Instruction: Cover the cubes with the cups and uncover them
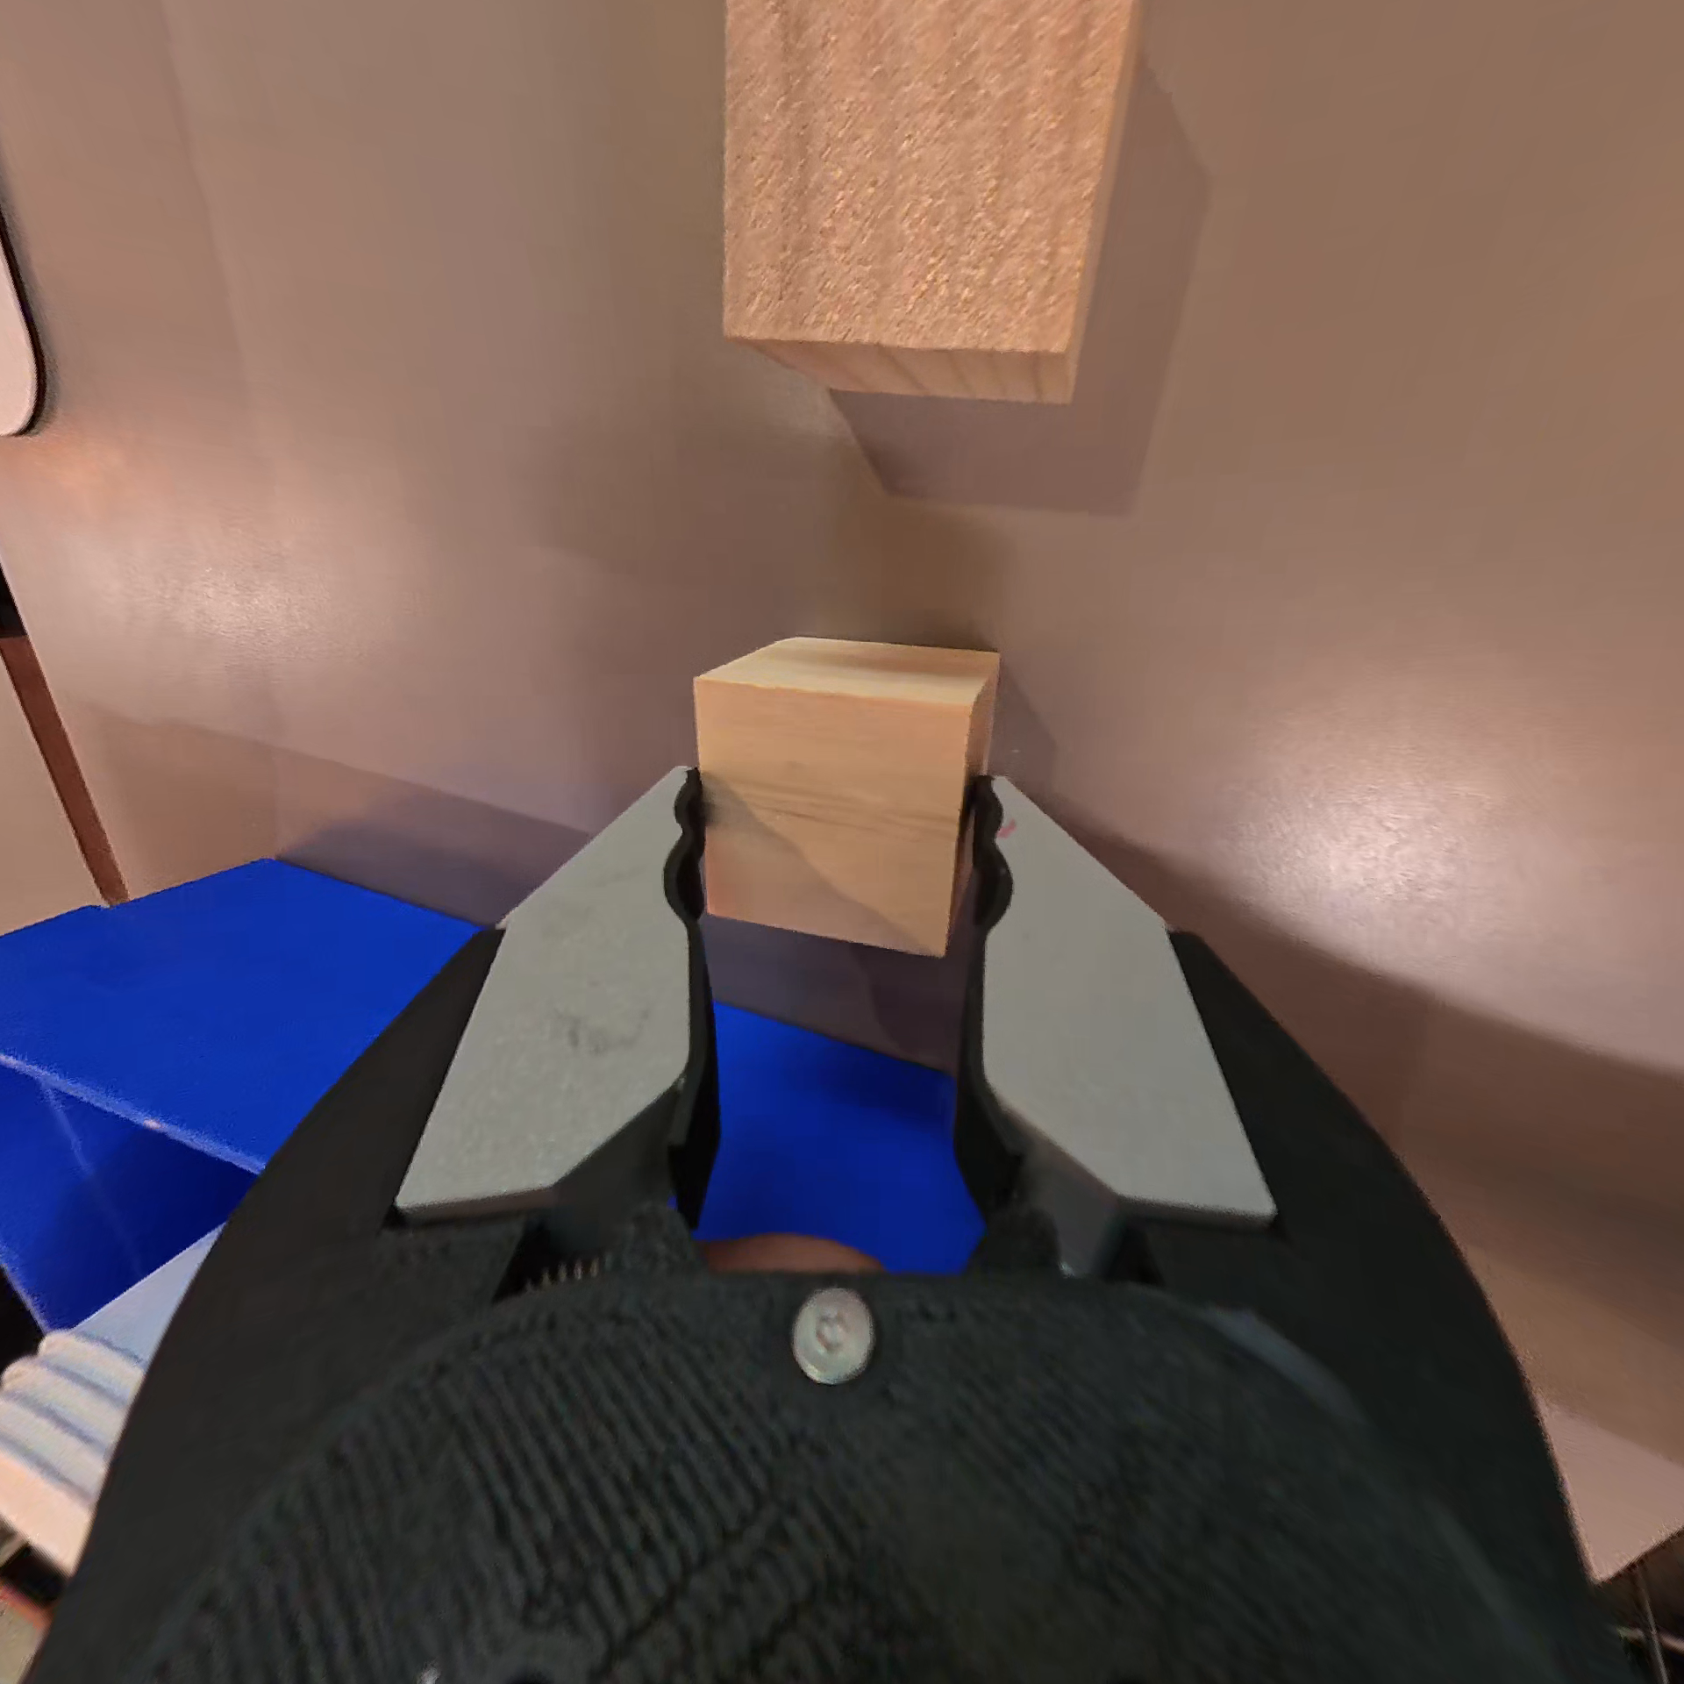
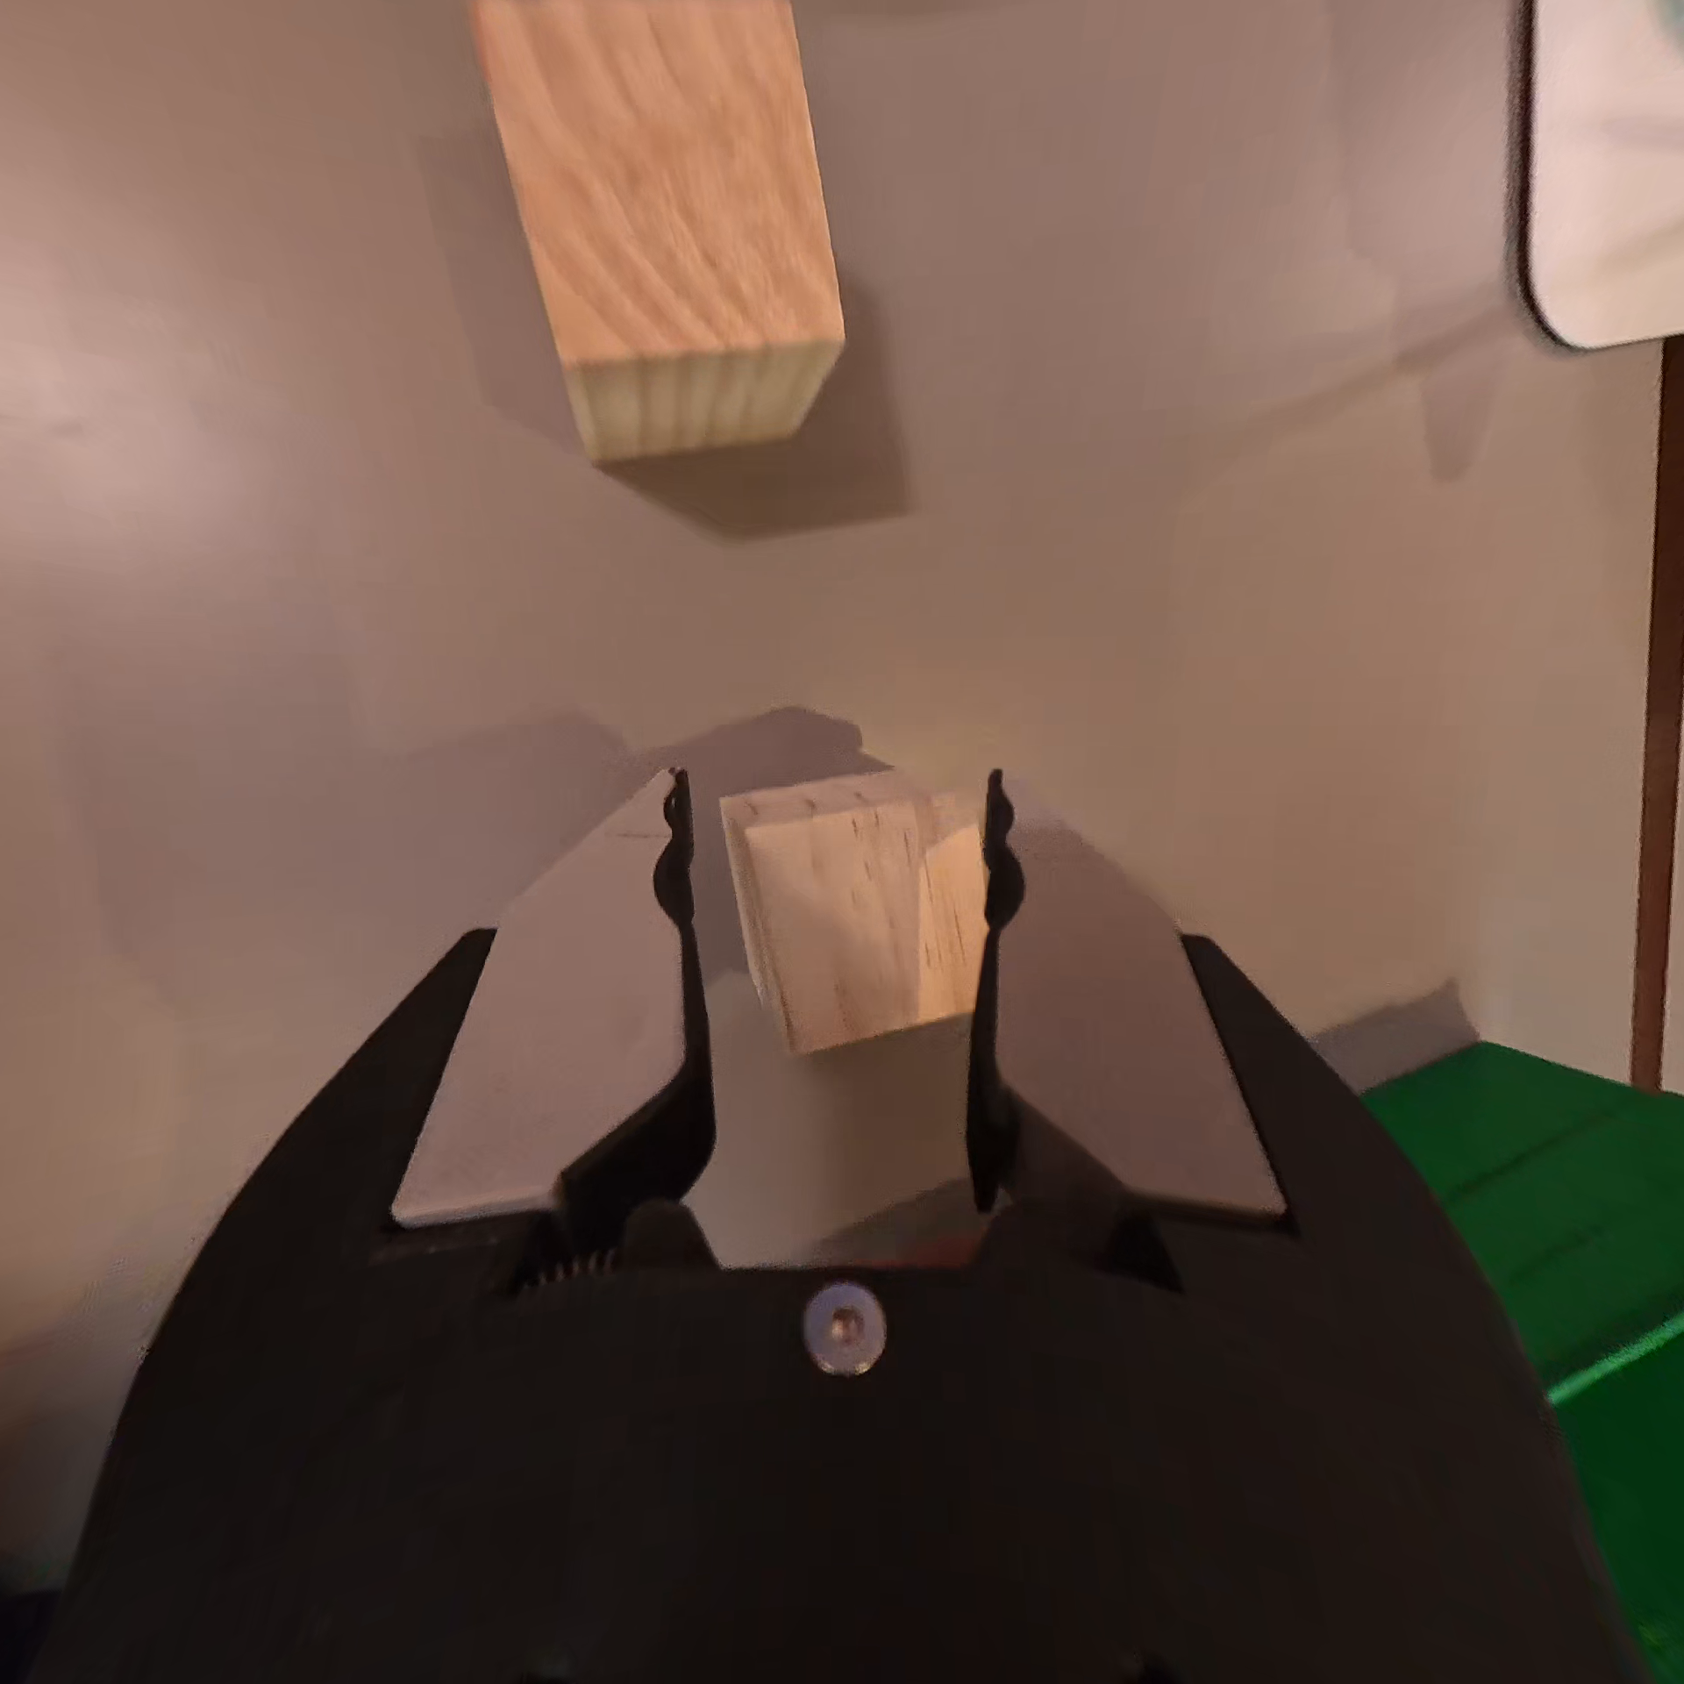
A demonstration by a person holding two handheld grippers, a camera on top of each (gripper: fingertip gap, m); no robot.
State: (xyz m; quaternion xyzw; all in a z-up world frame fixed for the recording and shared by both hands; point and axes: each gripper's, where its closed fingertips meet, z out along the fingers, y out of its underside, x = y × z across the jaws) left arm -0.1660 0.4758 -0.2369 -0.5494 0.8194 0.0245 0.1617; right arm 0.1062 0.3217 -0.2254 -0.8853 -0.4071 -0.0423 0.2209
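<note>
Two wooden blocks show in each wrist view, a cube close to the fingertips and a longer block farther off.

In the left wrist view the cube [image 1: 834, 793] is smooth pale wood with sharp edges and faint grain lines, upright, lifted off the pinkish-brown table [image 1: 1321, 638]. The left gripper [image 1: 834, 847] pinches it, both wavy black pads pressed to its left and right faces. Far beyond lies the longer block [image 1: 911, 182], with a rough, speckled top face. One blue box-like object [image 1: 182, 1048], glossy and flat-sided, sits at the near left under the gripper.

In the right wrist view the cube [image 2: 857, 911] is paler, with small dark flecks in the grain, tilted and slightly blurred. The right gripper [image 2: 834, 847] stands spread: a clear gap at the left pad, while the right pad is at the cube's edge. Farther off lies the second long block [image 2: 665, 228], with wavy grain. One green flat-topped object [image 2: 1549, 1212] is at the near right.
</note>
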